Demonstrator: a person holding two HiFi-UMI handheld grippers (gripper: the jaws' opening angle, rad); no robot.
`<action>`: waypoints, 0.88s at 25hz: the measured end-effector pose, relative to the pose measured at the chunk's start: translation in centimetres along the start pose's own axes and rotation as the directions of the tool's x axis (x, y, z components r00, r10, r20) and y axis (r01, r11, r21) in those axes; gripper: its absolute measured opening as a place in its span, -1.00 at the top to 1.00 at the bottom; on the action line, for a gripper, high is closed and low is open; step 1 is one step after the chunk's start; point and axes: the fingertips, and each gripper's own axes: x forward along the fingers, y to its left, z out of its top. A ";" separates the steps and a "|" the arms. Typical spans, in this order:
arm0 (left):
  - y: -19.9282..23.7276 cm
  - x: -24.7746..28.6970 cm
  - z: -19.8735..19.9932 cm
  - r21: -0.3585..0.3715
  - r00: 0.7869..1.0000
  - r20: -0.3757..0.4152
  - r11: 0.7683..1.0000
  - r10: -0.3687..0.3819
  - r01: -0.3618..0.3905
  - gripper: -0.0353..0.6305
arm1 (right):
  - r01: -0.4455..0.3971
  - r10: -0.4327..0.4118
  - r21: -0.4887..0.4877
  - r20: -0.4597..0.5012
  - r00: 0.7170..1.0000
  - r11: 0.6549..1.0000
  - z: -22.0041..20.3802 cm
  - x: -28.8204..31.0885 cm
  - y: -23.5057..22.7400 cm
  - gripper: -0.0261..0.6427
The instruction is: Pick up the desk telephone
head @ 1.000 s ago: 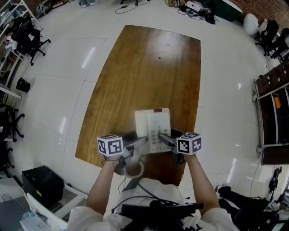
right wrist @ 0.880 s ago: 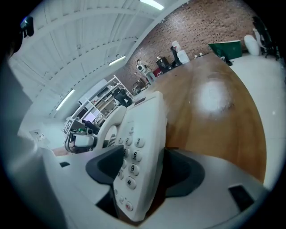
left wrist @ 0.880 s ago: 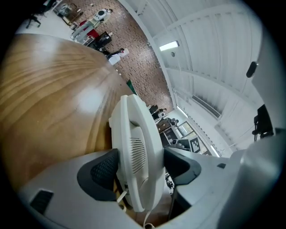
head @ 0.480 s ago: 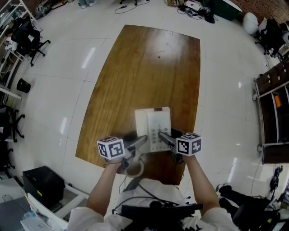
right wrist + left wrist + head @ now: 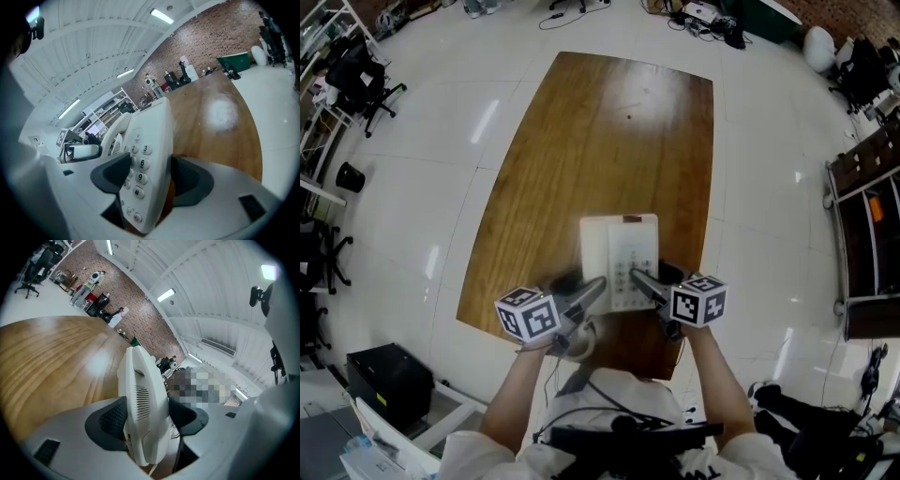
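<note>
The white desk telephone (image 5: 619,255), keypad up, hangs just above the near end of the wooden table (image 5: 581,141), held from both sides. My left gripper (image 5: 592,292) clamps its left edge; its jaws have just been closing onto it. In the left gripper view the phone's vented side (image 5: 143,399) fills the gap between the dark pads (image 5: 110,420). My right gripper (image 5: 642,283) is shut on the right edge. The right gripper view shows the number keys (image 5: 140,164) and the pads (image 5: 187,180) pressing on both faces.
The table stretches away in front of me on a white tiled floor. Office chairs (image 5: 356,70) stand at the far left and a black box (image 5: 389,384) at the near left. A shelf unit (image 5: 867,234) lines the right side.
Both grippers have risen together with the telephone between them, and the phone looks slightly larger and higher in the head view. The left gripper has rolled a little.
</note>
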 end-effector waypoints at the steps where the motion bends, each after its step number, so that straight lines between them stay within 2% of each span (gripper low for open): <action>1: -0.6 -0.3 0.6 0.019 1.000 0.013 1.000 -0.003 0.003 0.07 | -0.005 0.005 -0.009 0.015 1.000 1.000 0.6 -0.3 0.5 0.07; 7: -5.0 -2.3 4.0 0.120 0.993 0.109 0.993 -0.034 0.020 0.07 | -0.012 0.022 -0.078 0.125 0.992 0.997 4.1 -3.1 3.7 0.07; 14: -11.4 -4.7 7.7 0.261 0.976 0.203 0.965 -0.079 0.024 0.07 | -0.030 0.074 -0.176 0.248 0.966 0.984 8.4 -7.3 7.9 0.07; 22: -16.4 -6.8 8.9 0.331 0.955 0.275 0.944 -0.113 0.016 0.07 | -0.041 0.124 -0.250 0.325 0.938 0.967 10.4 -11.3 11.0 0.07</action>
